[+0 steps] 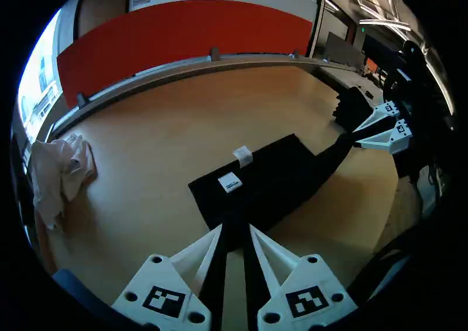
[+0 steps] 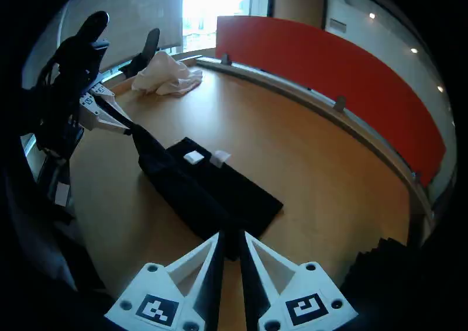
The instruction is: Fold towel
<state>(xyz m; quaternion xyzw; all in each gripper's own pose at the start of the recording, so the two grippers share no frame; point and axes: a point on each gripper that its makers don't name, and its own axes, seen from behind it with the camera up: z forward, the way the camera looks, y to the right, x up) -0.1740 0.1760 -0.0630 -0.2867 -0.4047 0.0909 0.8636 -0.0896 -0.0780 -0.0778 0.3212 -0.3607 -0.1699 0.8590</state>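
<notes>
A black towel (image 1: 275,179) lies on the wooden table (image 1: 175,132), with two white tags (image 1: 230,182) on top. My left gripper (image 1: 235,237) is shut on its near corner, the cloth pinched between the white fingers. Across the table the right gripper (image 1: 357,137) holds another corner, lifting that edge off the wood. In the right gripper view the black towel (image 2: 228,196) stretches from my right gripper (image 2: 232,243), shut on the near corner, toward the left gripper (image 2: 130,127) at the far end. The edge between the two grippers hangs raised.
A crumpled pale cloth (image 1: 58,170) sits at the table's left edge, also seen as the pale cloth (image 2: 167,76) far back. A red partition (image 1: 181,38) runs behind the table rim. A stack of dark folded items (image 1: 354,106) rests at the far right. A chair (image 2: 149,47) stands by the window.
</notes>
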